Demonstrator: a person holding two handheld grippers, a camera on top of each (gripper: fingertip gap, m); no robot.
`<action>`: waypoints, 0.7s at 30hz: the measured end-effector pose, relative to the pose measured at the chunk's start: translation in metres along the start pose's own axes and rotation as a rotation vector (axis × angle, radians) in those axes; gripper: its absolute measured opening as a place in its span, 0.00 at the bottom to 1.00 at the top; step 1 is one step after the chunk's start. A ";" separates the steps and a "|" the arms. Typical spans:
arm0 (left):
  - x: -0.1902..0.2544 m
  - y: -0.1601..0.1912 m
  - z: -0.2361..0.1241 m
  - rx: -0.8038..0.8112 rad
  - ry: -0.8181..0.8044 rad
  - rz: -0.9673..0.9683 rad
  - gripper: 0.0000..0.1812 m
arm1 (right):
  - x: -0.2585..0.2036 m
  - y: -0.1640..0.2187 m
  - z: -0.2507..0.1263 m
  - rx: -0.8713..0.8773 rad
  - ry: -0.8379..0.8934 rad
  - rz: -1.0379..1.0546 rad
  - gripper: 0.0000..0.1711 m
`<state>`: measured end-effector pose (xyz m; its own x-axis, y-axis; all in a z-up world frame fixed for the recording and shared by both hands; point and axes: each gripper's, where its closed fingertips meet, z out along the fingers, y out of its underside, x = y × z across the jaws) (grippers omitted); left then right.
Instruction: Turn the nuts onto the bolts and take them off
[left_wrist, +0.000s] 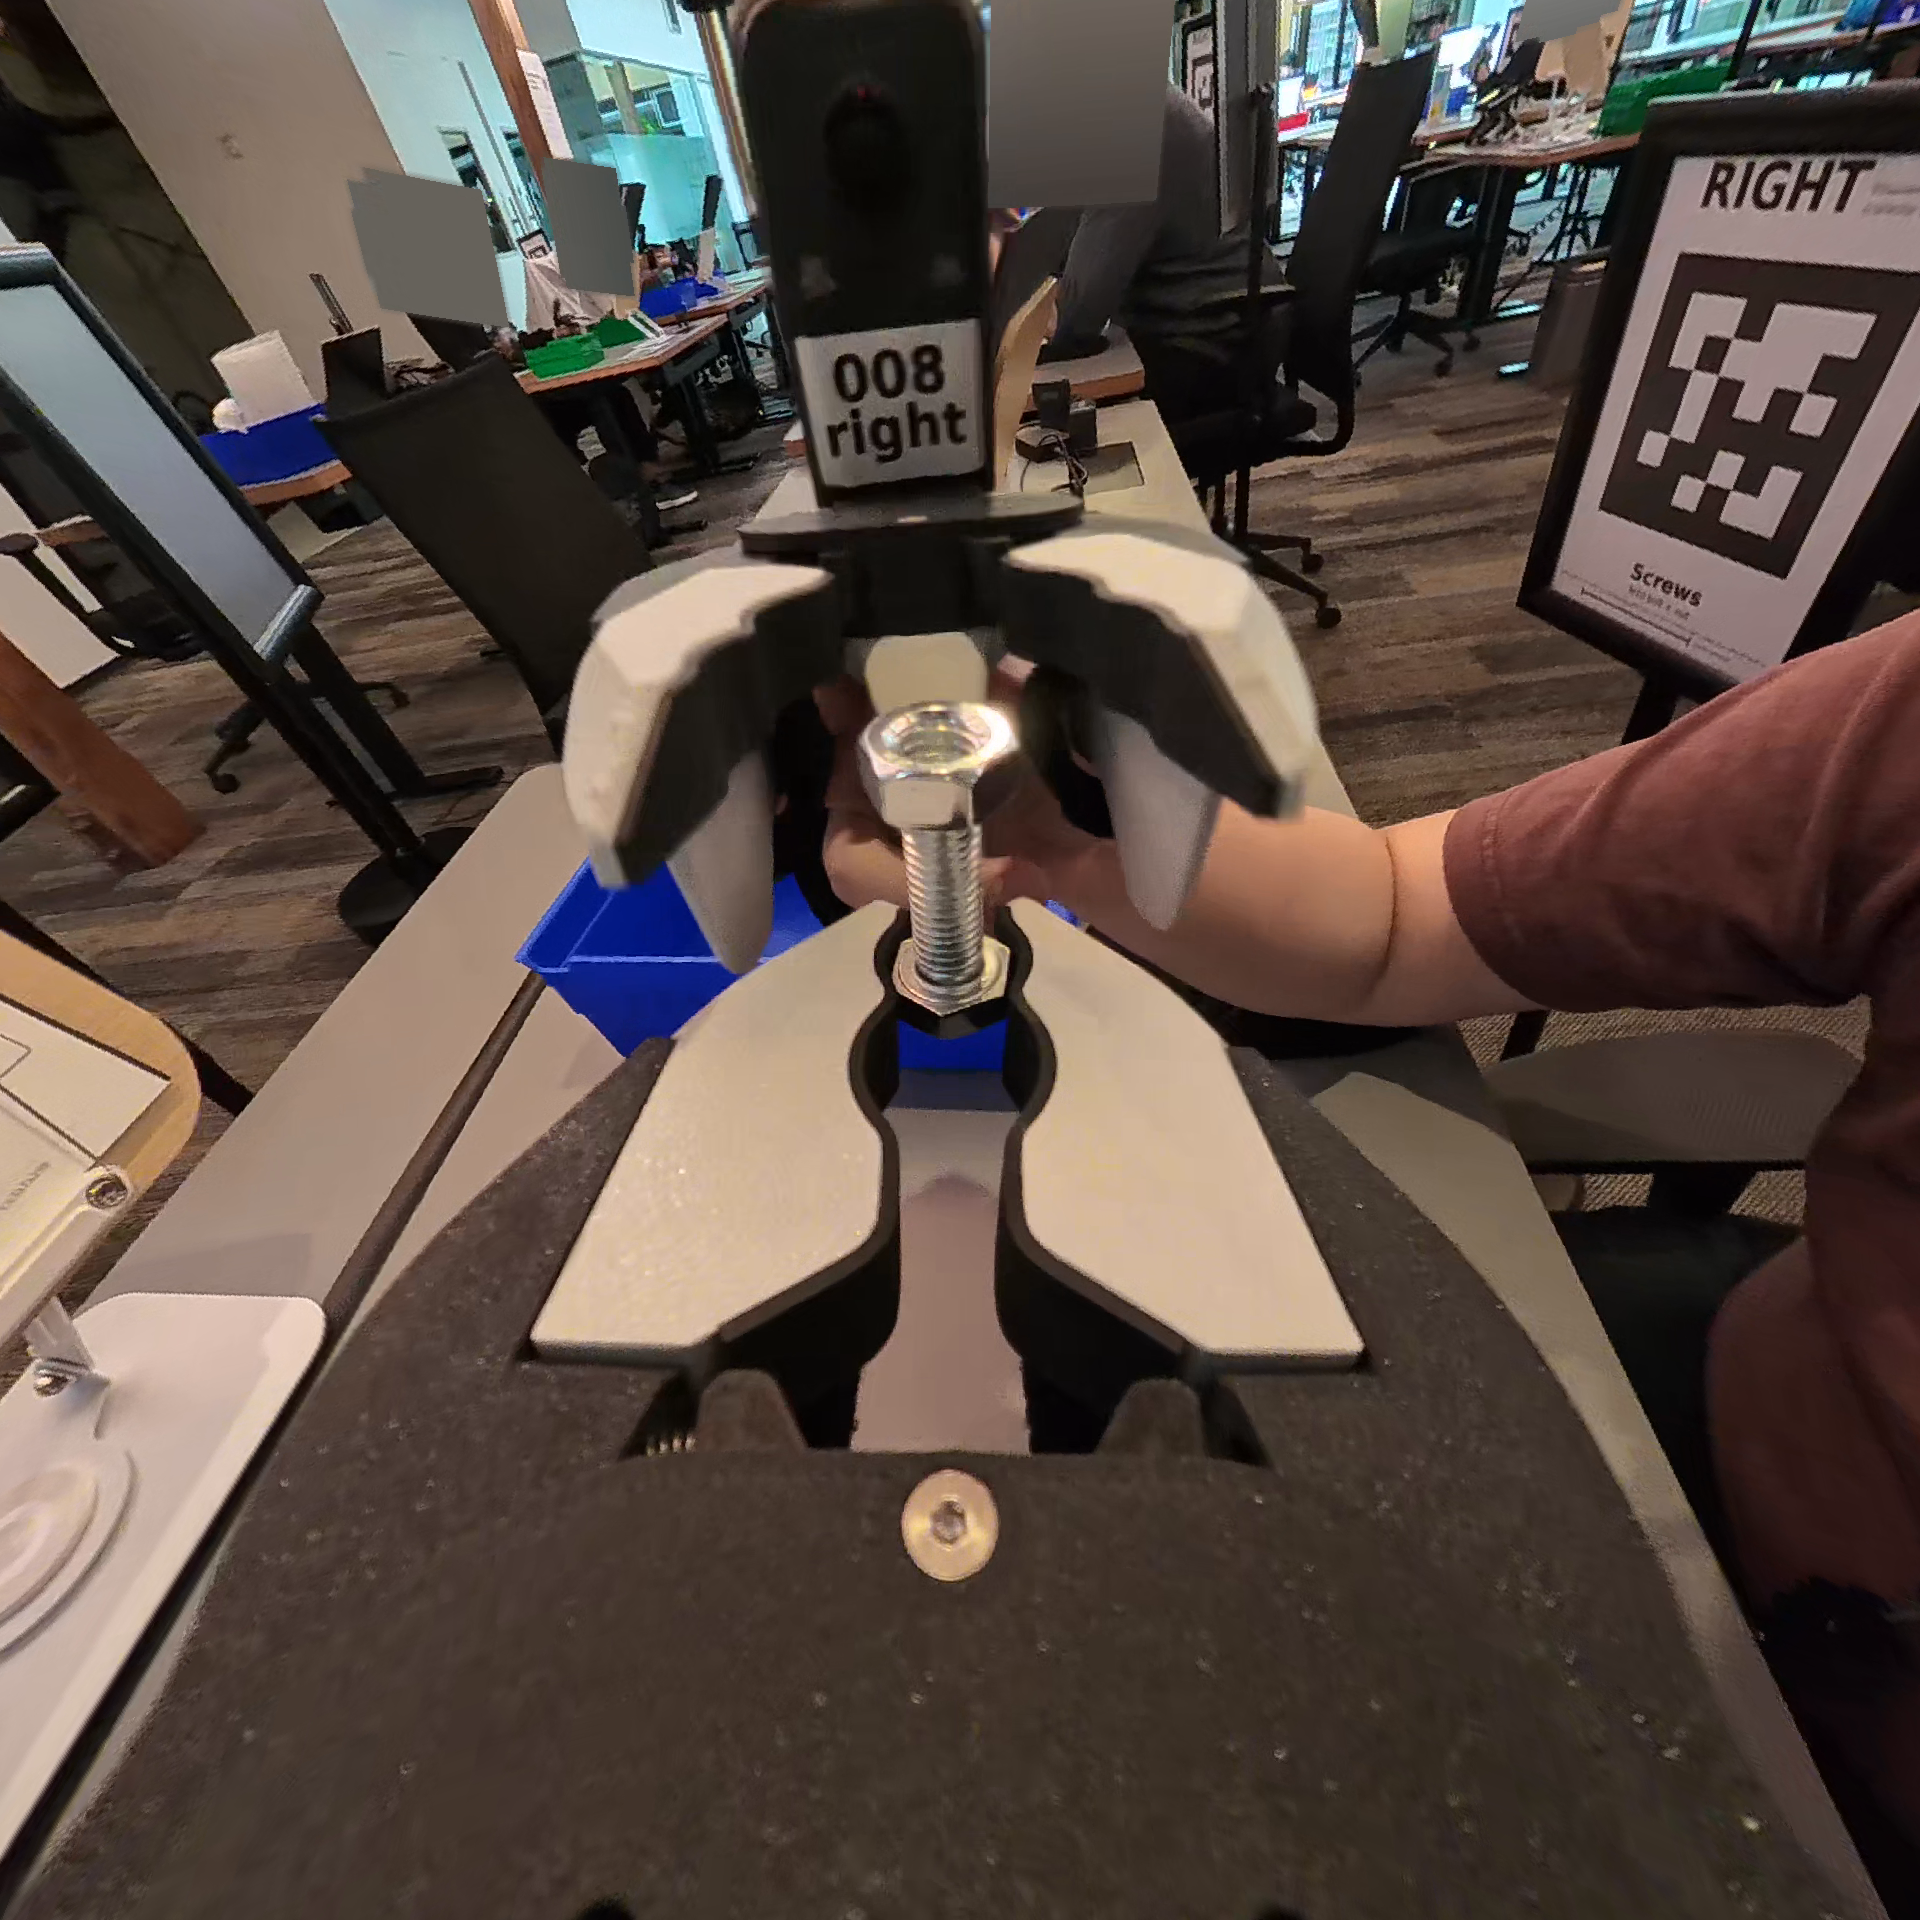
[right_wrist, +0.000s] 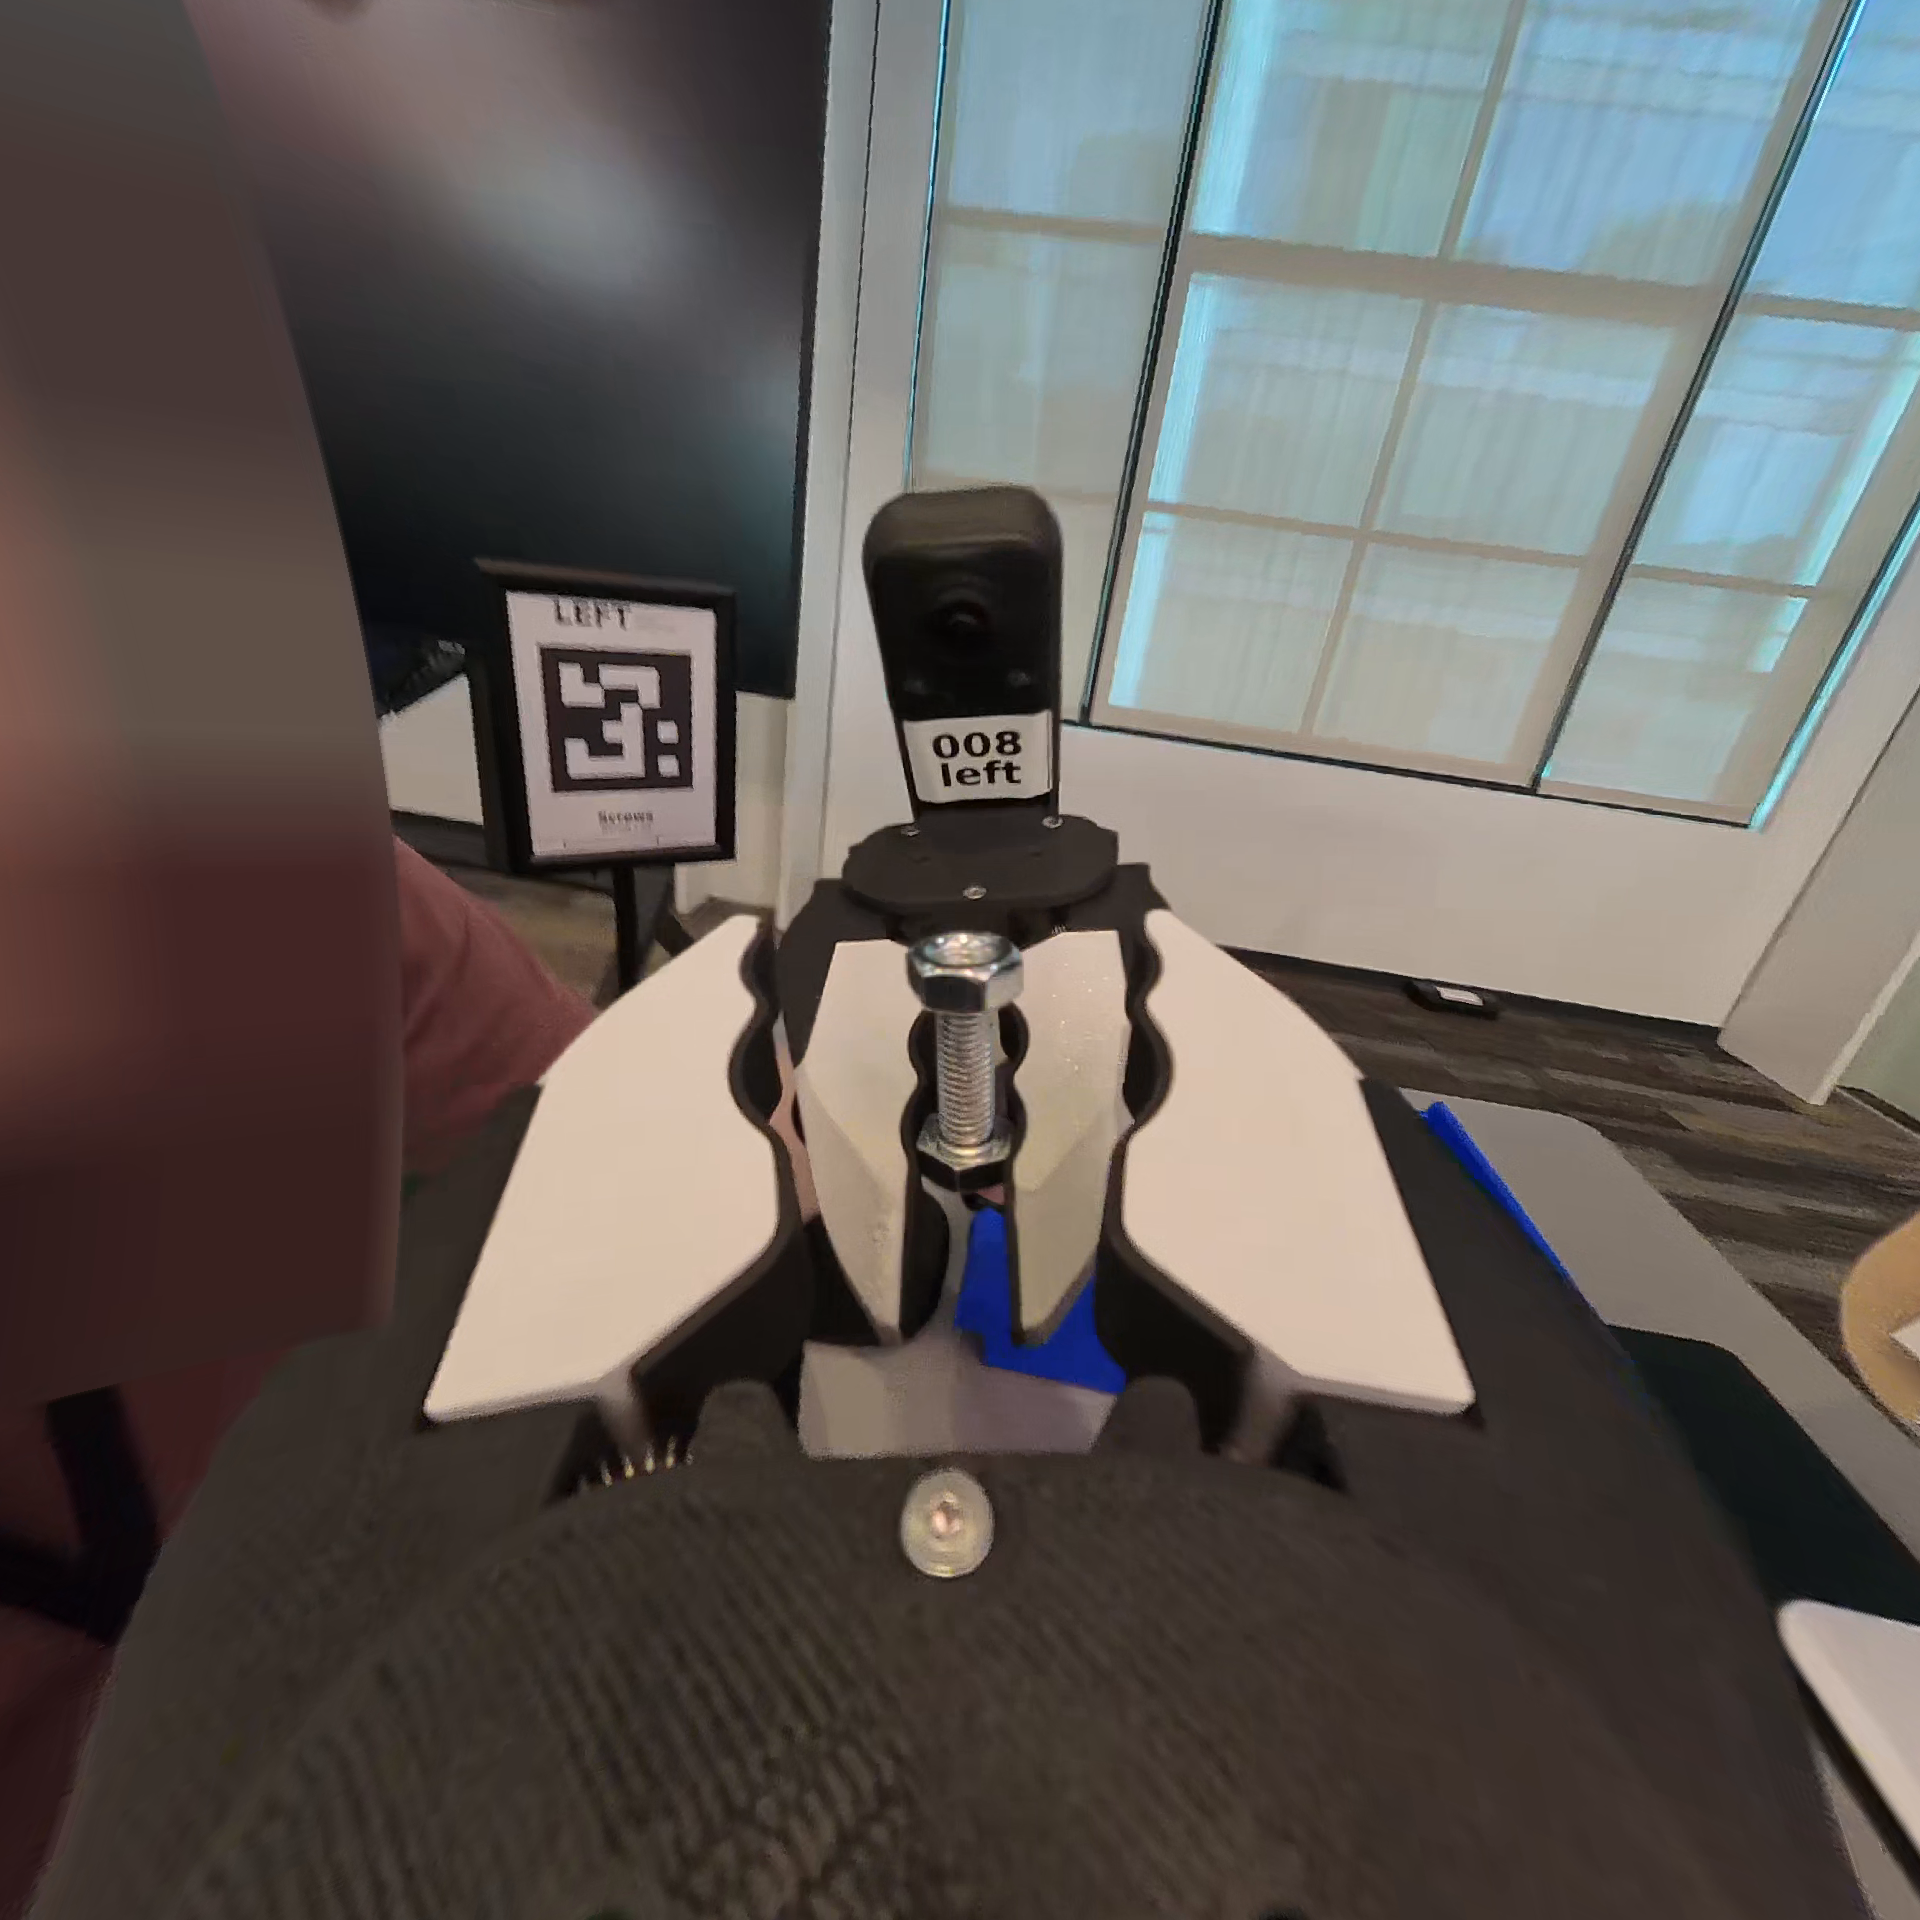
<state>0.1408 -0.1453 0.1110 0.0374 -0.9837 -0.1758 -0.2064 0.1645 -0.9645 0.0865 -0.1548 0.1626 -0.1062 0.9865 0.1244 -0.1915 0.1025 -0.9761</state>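
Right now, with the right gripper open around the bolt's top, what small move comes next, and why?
Probably close the right gripper on the hex nut at the far end of the bolt. Its jaws stand open on either side of that nut, gripping nothing, while the left gripper is shut on the bolt's lower hex end, steadying it.

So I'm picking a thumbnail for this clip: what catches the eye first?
The shiny bolt standing upright at centre, its head clamped in the left gripper, a nut at its top end. Just behind it, the right gripper faces the camera, spread open around the nut. A blue bin lies below.
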 end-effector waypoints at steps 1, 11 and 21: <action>0.000 0.001 0.001 -0.004 -0.002 0.003 0.08 | -0.001 0.002 0.003 -0.020 0.012 -0.026 0.39; -0.002 0.001 0.002 -0.001 -0.006 -0.008 0.08 | -0.010 0.009 0.013 -0.078 0.027 -0.087 0.42; -0.013 0.001 -0.003 0.013 -0.044 -0.037 0.08 | -0.006 0.010 0.010 -0.102 0.060 -0.104 0.43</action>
<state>0.1374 -0.1327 0.1127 0.0880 -0.9850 -0.1483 -0.1911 0.1294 -0.9730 0.0752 -0.1607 0.1543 -0.0316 0.9754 0.2182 -0.0977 0.2142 -0.9719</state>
